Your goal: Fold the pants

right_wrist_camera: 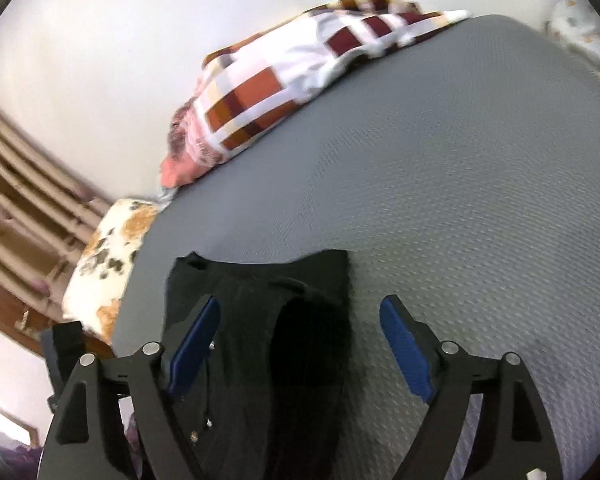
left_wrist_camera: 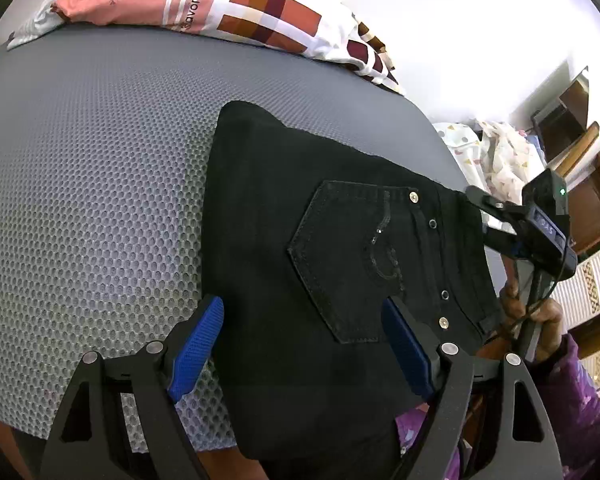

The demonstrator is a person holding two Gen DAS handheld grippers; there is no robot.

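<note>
Black folded pants (left_wrist_camera: 320, 240) lie on the grey mesh mattress (left_wrist_camera: 92, 168), back pocket and rivets facing up, near the front edge. My left gripper (left_wrist_camera: 300, 340) is open, its blue pads (left_wrist_camera: 198, 344) straddling the near part of the pants just above them. My right gripper shows in the left wrist view (left_wrist_camera: 488, 216) at the pants' waistband end, held by a hand. In the right wrist view the right gripper (right_wrist_camera: 300, 344) is open over the pants (right_wrist_camera: 260, 312), holding nothing.
A checked pillow (left_wrist_camera: 260, 8) and pink cloth lie at the mattress's far edge; the pillow also shows in the right wrist view (right_wrist_camera: 260, 92). A patterned cushion (right_wrist_camera: 104, 264) sits beside the mattress. Wooden furniture (left_wrist_camera: 580, 168) and floral cloth (left_wrist_camera: 500, 152) stand to the right.
</note>
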